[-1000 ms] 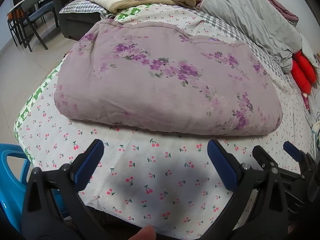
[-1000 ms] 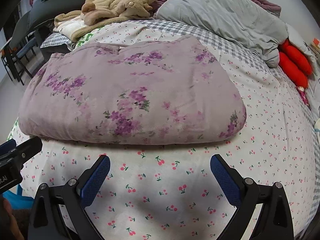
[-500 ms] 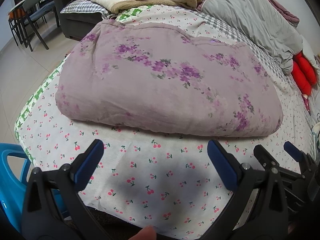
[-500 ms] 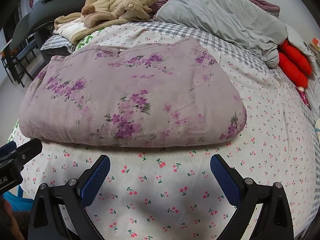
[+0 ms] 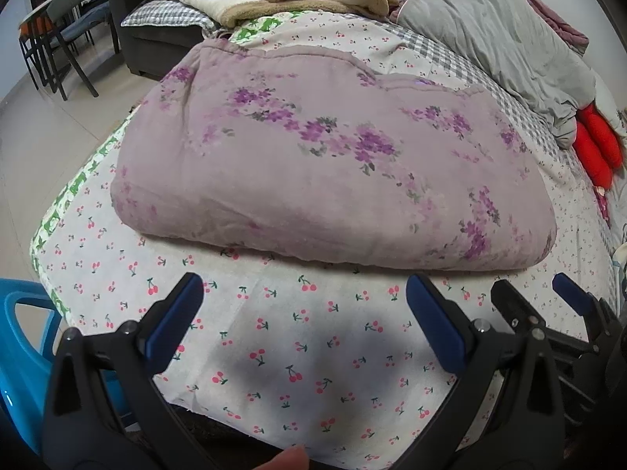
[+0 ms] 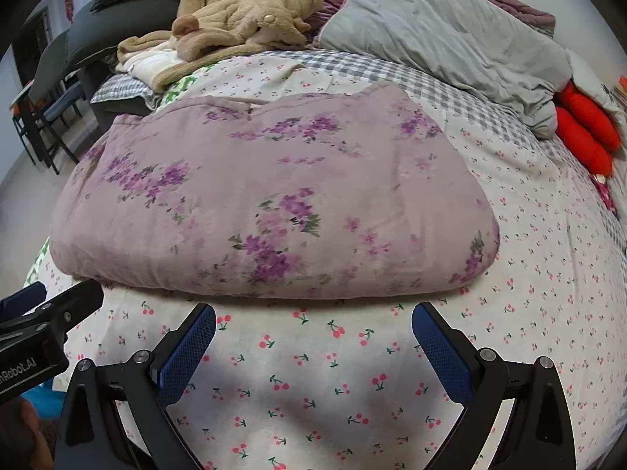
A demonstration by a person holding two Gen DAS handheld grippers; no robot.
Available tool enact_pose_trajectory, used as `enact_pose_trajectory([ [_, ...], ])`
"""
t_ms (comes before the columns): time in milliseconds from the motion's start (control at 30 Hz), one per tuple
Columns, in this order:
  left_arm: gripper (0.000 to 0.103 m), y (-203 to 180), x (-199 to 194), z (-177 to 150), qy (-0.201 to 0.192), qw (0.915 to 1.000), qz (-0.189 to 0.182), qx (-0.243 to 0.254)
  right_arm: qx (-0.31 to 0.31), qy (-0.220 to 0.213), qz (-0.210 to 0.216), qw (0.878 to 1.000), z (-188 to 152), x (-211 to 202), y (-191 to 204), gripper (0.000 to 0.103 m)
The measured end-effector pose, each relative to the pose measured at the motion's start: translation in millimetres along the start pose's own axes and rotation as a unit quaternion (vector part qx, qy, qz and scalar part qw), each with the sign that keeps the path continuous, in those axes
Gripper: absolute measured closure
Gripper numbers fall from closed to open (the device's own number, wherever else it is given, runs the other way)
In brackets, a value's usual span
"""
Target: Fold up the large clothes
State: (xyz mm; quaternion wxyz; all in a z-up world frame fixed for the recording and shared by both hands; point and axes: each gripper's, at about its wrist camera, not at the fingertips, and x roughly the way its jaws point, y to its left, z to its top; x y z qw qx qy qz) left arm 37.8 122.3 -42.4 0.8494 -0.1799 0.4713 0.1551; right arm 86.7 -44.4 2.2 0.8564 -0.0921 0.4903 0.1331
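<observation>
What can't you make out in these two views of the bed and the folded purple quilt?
- The underside and inner layers of the purple floral quilt: hidden by its own top layer, both views.
- The blue plastic object: cut off by the left wrist view's left edge and behind the left gripper.
- The red item: partly behind the grey duvet, right wrist view.
- The chairs: small and distorted at the fisheye rim.

My right gripper (image 6: 313,337) hangs with its jaws spread wide over the cherry-print sheet (image 6: 529,274), holding nothing. The folded purple floral quilt (image 6: 274,203) lies just beyond my fingertips.
</observation>
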Motion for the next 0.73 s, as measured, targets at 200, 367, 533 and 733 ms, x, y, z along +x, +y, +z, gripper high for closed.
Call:
enact_pose_trajectory([
  [200,0.000,-4,3,-3,0.004,1.0000,0.004,0.003,-0.010,0.002,-0.002,1.000,-4,4,4,0.002],
  [367,0.000,-7,1,-5,0.000,0.9999,0.009,0.007,-0.014,-0.003,-0.001,1.000,-6,1,5,0.002],
  [533,0.000,-5,1,-4,-0.002,1.0000,0.008,0.003,-0.007,-0.003,0.000,1.000,-6,1,1,0.002],
  [733,0.000,-11,3,-5,-0.012,0.9999,-0.005,-0.003,0.005,-0.014,-0.007,1.000,-7,0,-6,0.002],
])
